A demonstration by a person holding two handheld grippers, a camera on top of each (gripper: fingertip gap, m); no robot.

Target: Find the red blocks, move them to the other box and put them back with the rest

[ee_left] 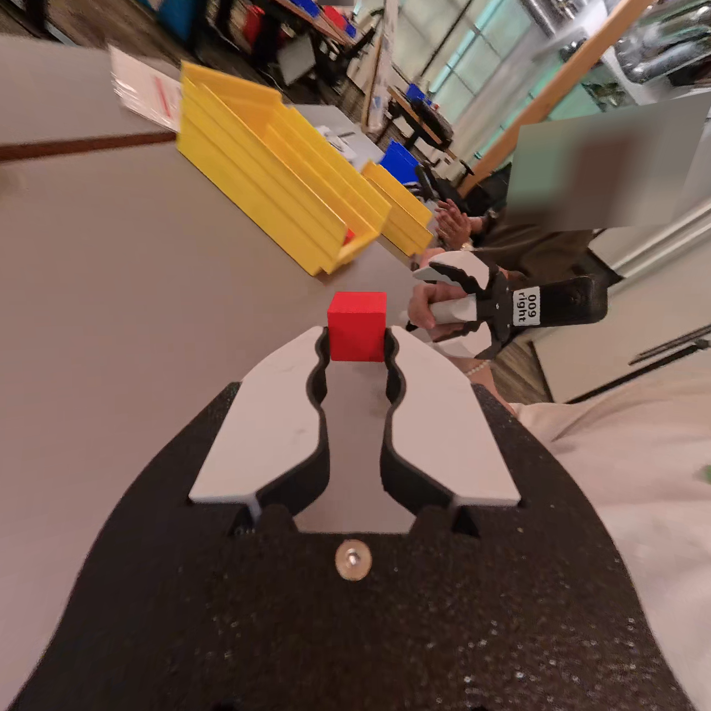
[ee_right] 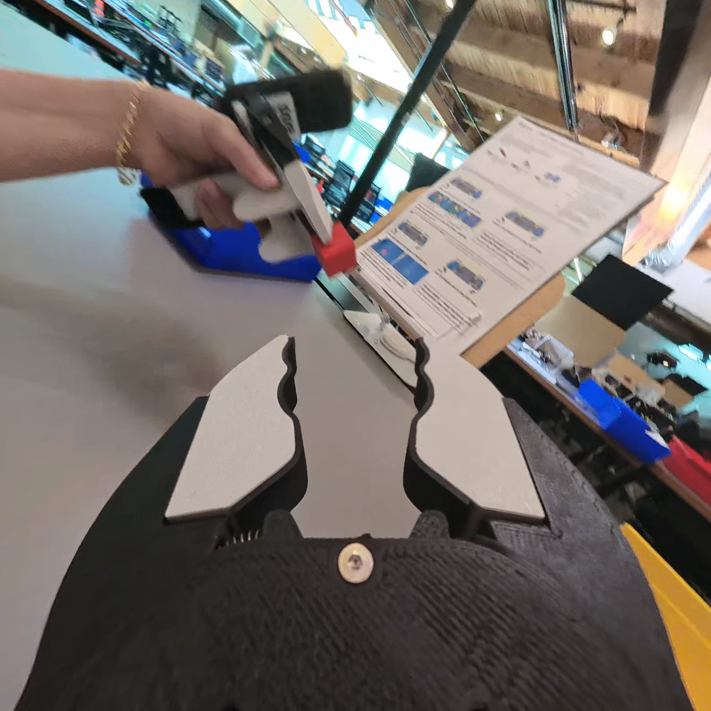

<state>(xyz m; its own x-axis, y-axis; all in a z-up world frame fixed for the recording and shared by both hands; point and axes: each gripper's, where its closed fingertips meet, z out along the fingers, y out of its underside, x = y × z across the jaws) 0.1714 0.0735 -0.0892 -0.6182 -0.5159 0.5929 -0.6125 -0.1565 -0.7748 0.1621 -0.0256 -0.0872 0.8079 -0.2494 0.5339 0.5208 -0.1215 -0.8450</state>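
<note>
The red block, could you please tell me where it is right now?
The red block is clamped between the left gripper's fingertips, raised above the grey table, between the yellow bin and blue bin.

A plain grey table (ee_left: 96, 269) carries everything. A yellow bin (ee_left: 269, 169) stands on it beyond the left gripper's fingertips, up and to their left. A blue bin (ee_right: 246, 250) rests on it beyond the right gripper's fingertips, to their left.

— What's on the desk (ee_right: 96, 346) apart from the work itself?

— A white instruction sheet (ee_right: 511, 234) with small pictures, propped up at a slant on a clear stand (ee_right: 384, 334) at the far edge.

— Anything beyond it?

— More benches (ee_right: 600, 388) with clutter, blue bins (ee_right: 623, 423) on one, a wooden post (ee_left: 554, 96), and some papers (ee_left: 146, 92) lying flat.
</note>
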